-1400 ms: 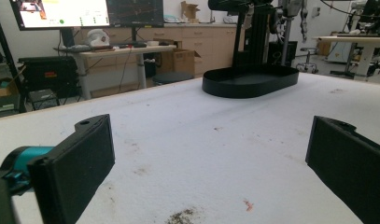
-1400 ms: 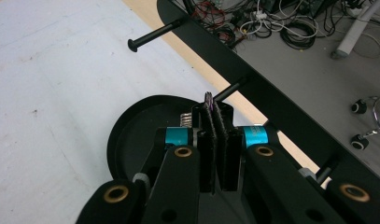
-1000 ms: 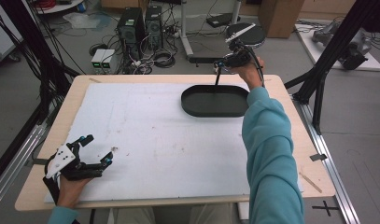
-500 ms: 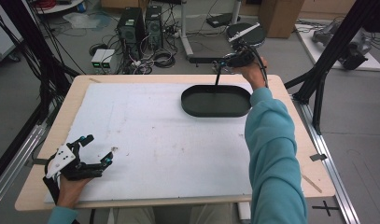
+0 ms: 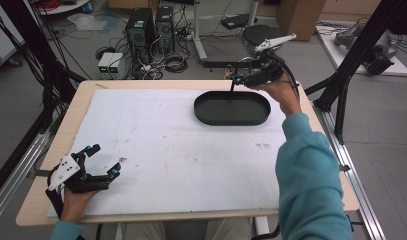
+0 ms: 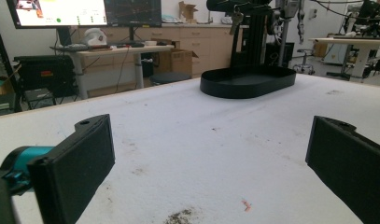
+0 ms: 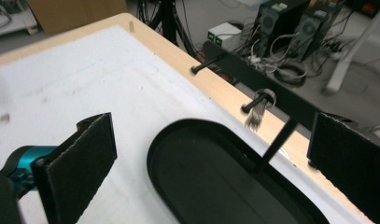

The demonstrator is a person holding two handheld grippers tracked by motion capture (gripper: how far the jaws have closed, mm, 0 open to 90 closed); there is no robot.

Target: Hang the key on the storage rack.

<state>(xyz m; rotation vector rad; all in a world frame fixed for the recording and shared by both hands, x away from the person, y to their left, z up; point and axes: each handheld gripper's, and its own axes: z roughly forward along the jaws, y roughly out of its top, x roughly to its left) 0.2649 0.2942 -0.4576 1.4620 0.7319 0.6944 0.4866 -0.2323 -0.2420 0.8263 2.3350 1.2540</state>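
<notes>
Key ring (image 7: pixel 257 112): hangs from a peg (image 7: pixel 255 103) of the black rack (image 7: pixel 276 100), past the tabletop's far edge; blurred, so I judge it is swinging.
Rack post (image 7: pixel 271 144): rises from the far rim of the tray.
Tray (image 5: pixel 231 108): black oval, empty, near the far right corner of the tabletop.
My right gripper (image 5: pixel 237 80): up at the rack, above the tray's far rim; jaws spread wide, holding nothing (keys sit between them in the right gripper view, untouched).
My left gripper (image 5: pixel 105 161): resting at the near left corner, jaws spread, idle.
Tabletop (image 5: pixel 156 145): white mat, stained, otherwise bare.
Progress: early. Nothing pinched, nothing in the tray; taking the keys off the peg is left.
</notes>
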